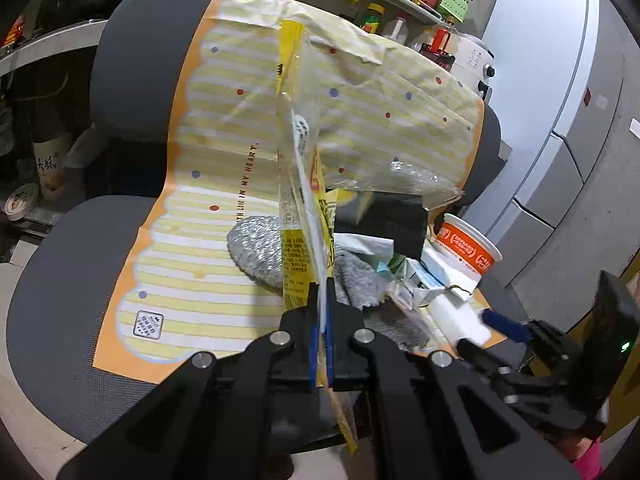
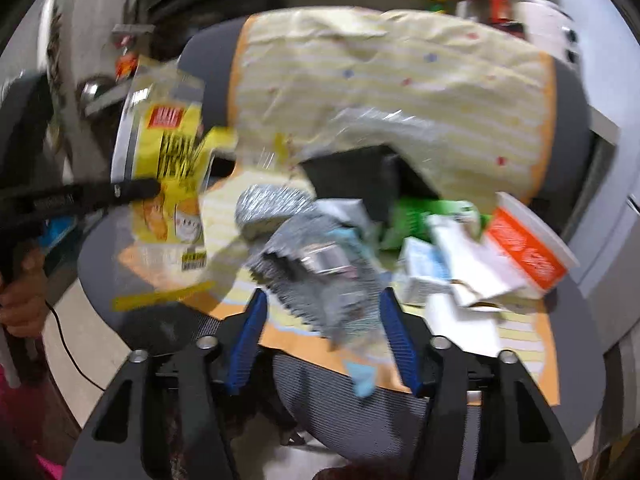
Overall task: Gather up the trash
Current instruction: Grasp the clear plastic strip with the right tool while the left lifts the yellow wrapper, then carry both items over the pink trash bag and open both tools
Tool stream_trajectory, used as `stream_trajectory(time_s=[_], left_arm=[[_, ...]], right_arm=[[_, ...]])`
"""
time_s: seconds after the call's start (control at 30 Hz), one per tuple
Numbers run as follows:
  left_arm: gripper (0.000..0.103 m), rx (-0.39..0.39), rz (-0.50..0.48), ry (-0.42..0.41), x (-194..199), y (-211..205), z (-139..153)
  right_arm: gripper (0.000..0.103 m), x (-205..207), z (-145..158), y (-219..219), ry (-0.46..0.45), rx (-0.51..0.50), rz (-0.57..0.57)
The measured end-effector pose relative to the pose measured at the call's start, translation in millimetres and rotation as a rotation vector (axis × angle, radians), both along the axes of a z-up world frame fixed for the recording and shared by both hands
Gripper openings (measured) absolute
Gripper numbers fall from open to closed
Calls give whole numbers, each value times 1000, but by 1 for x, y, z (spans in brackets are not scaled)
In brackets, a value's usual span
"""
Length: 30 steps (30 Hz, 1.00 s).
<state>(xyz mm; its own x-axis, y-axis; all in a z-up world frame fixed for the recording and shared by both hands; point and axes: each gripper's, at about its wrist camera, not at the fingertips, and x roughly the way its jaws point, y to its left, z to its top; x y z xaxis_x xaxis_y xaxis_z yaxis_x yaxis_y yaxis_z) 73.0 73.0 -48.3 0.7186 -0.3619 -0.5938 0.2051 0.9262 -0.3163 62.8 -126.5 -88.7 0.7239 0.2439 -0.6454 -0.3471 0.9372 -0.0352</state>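
The left tongs (image 1: 320, 320) pinch a yellow snack wrapper (image 1: 298, 184), its long axis upright. The right tongs (image 2: 320, 344), spread, straddle the grey foil wrapper (image 2: 316, 276) directly ahead on the chair seat (image 2: 168, 328).

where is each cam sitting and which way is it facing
Left wrist: sits on the left gripper, facing forward over the chair seat at the trash pile; its own fingers are shut on the yellow wrapper, and the right gripper shows at lower right.
Right wrist: sits on the right gripper, open, facing the same pile from the seat's front edge; the left gripper and the person's hand show at left.
Shared: the yellow wrapper, orange cup, striped paper.
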Motion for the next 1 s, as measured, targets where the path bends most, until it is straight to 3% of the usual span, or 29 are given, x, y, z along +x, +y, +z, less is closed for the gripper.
stream_trajectory(time_s=[0.2,0.3,0.37,0.47,0.53,0.6,0.7,0.83,1.0], left_arm=[[1,-2,-11,3,2,4,-5],[1,-3,-13,10,2,3,-7],[1,0,-13,8,1,1,-6],[1,10,-35,-24,-7,-6,5],[1,15,-63,-55,-13,-15,13],[1,19,-112,-95,-22,-34,24],[1,25,-215,-150,-35,-74,36],[1,14,-355,-179,-50,-135,38],[1,-4,-550,-193,-70,-219,21]], right_arm=[[43,26,-30,22,25,-143,-12],[30,37,-37,23,27,-188,-26],[18,38,-33,16,14,-167,-34],[4,29,-6,-8,-53,-56,-70],[1,19,15,-32,-75,45,-104],[1,1,37,-69,-96,166,-156],[1,-32,55,-111,-138,236,-235],[1,-86,62,-160,-176,248,-379],[1,-148,53,-220,-198,164,-608]])
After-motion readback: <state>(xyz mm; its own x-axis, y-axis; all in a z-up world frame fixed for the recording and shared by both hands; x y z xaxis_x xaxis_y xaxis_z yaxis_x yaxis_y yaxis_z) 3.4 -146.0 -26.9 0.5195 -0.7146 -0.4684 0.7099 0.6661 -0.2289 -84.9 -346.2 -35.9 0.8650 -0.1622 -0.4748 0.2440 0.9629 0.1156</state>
